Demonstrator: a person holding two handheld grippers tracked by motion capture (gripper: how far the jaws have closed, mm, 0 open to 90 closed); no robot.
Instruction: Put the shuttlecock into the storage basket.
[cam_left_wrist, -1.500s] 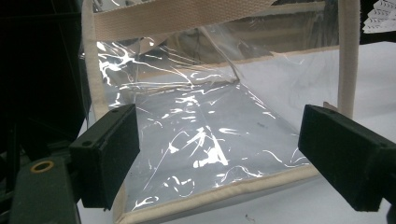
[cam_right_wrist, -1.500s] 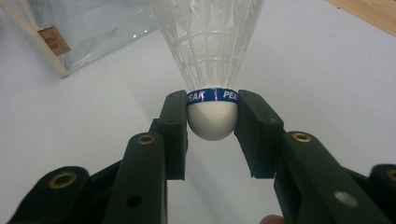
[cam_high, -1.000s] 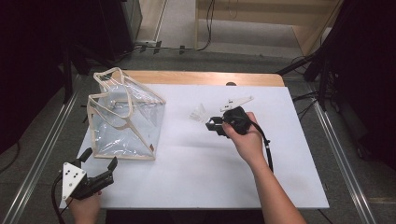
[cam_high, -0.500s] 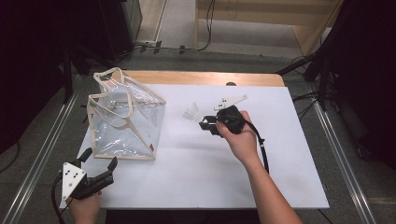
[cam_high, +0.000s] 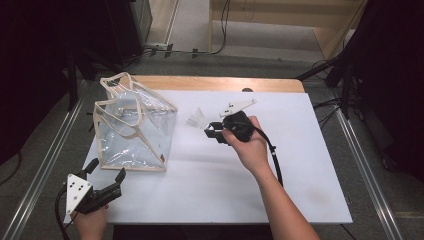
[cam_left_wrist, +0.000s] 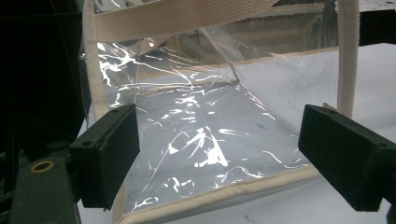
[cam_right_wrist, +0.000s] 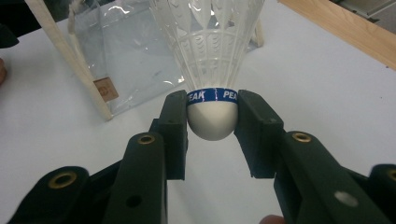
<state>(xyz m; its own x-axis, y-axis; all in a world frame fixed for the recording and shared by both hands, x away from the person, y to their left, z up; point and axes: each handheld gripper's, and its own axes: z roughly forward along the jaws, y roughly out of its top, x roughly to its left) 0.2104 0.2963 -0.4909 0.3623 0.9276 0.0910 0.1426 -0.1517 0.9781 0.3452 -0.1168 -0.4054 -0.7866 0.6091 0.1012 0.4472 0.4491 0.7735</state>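
Because the cork base offers firm purchase, the right gripper (cam_right_wrist: 212, 121) is pinching the shuttlecock (cam_right_wrist: 211, 70) there. The left gripper (cam_left_wrist: 219, 154) is waiting spread near the clear bag (cam_high: 132, 127).

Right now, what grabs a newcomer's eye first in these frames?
The white feather shuttlecock, clamped by its cork base in the right gripper, pointing toward the bag near the middle of the white table. Next, the clear plastic tote bag with beige webbing trim, standing at the table's left. The left gripper waits open at the table's near-left edge, facing the bag's bottom edge.
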